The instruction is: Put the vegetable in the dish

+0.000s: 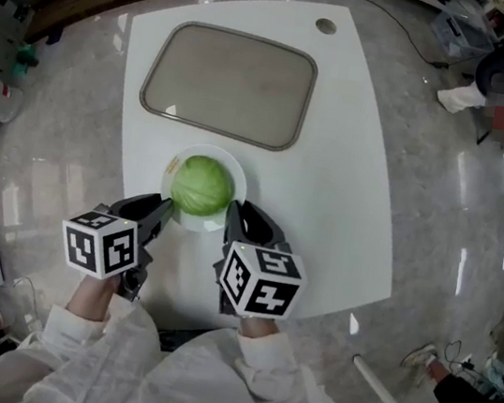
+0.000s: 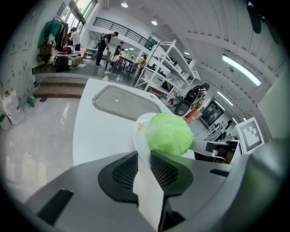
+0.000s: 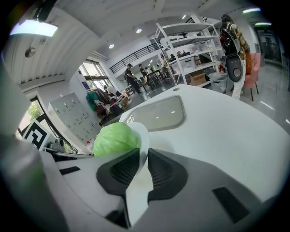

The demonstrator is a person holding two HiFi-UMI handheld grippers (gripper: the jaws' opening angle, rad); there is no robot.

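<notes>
A green cabbage (image 1: 202, 185) sits in a small white dish (image 1: 237, 176) near the front edge of the white table (image 1: 340, 181). My left gripper (image 1: 163, 210) is shut on the dish's left rim. My right gripper (image 1: 235, 214) is shut on its right rim. In the left gripper view the thin white rim of the dish (image 2: 141, 136) runs between the two black pads (image 2: 124, 170), with the cabbage (image 2: 168, 133) just beyond them. The right gripper view shows the same from the other side: the dish rim (image 3: 144, 136) is pinched between the pads (image 3: 159, 168), and the cabbage (image 3: 115, 138) lies to the left.
A large grey tray (image 1: 229, 84) lies on the table behind the dish, also in the tray (image 2: 122, 102) and tray (image 3: 158, 113) views. A small hole (image 1: 325, 25) marks the table's far right corner. Shelves, people and clutter stand around the room beyond the table.
</notes>
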